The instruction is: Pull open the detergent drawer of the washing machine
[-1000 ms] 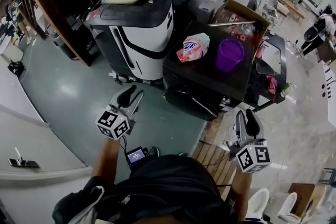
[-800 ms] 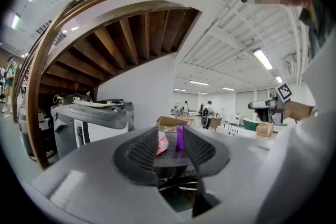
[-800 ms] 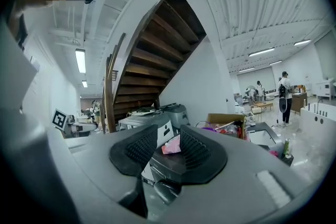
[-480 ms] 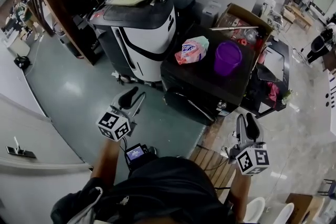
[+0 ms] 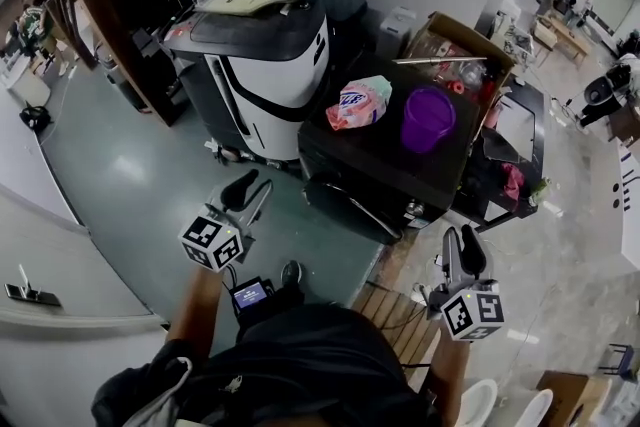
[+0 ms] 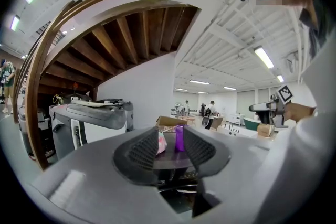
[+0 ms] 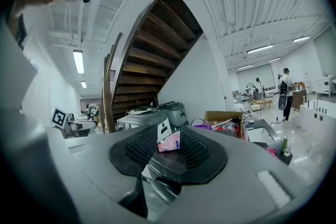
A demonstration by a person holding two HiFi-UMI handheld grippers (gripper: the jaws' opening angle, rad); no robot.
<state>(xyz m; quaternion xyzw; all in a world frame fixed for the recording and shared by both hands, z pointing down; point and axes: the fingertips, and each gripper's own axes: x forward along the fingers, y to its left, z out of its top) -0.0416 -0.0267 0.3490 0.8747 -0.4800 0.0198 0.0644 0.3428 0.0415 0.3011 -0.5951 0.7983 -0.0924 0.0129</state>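
I read left gripper (image 5: pixel 255 183) and right gripper (image 5: pixel 460 237) short of the washing machine (image 5: pixel 385 145), fingers slightly apart, nothing held.

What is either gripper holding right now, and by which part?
Nothing is held. The left gripper and the right gripper both have their jaws apart and empty, in the air short of the washing machine.

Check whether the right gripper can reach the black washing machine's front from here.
Probably yes. The right gripper, jaws apart and empty, hangs just off the front corner of the washing machine, with nothing standing between them. The drawer itself cannot be made out in these views.
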